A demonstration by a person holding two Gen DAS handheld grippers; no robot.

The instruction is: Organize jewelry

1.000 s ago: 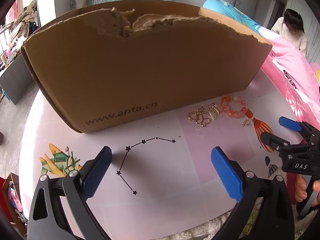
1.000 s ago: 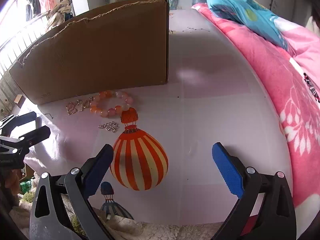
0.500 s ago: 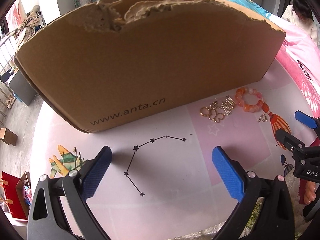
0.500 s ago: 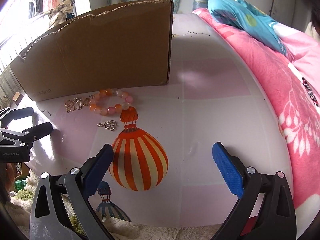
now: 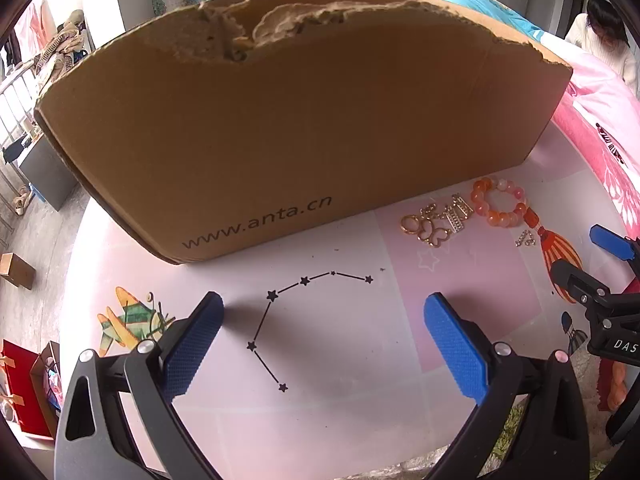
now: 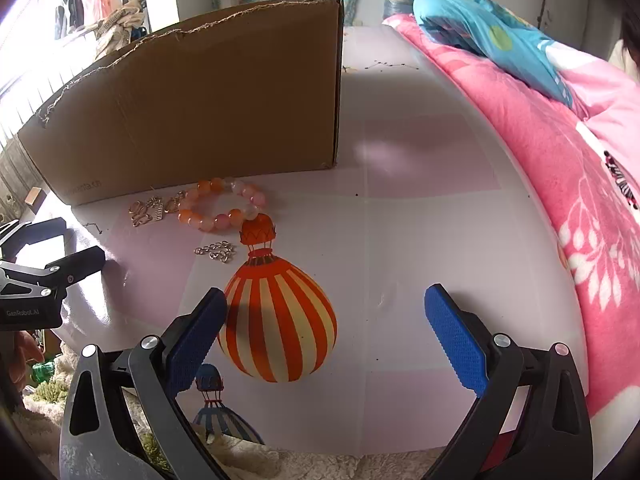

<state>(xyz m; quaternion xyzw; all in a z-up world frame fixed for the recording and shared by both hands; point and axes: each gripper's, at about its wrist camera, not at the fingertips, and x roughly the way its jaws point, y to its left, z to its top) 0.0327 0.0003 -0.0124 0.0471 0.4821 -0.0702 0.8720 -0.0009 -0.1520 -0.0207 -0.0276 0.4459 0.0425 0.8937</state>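
On the pale printed tabletop (image 6: 420, 240), at about one o'clock from the left gripper (image 5: 324, 344), the jewelry lies in a loose cluster just in front of the cardboard box (image 5: 304, 132): an orange bead bracelet (image 5: 500, 202), gold charms (image 5: 434, 224) touching its nine o'clock side, and a small chain piece (image 5: 526, 237) just at its five o'clock. From the right gripper (image 6: 326, 344) the same cluster sits at eleven o'clock, with the chain piece (image 6: 216, 251) nearest and the bracelet (image 6: 222, 204) beyond it.

Both grippers hang above the table with jaws spread wide and nothing between them. By my reading the sorting has not begun; this is the approach to a first pickup. The next move calls for one gripper to advance over a single piece, lower until the pads straddle it, and close. The bracelet looks the easiest grab; the charms and chain are thin and flat, so the pads must come right down to the surface.

The box wall stands close behind the pieces and limits any overshoot at twelve o'clock. The grippers are near each other, so only one should go in. A pink quilt (image 6: 560, 152) borders the table at three o'clock, and a person (image 5: 604, 36) stands far off at two o'clock.
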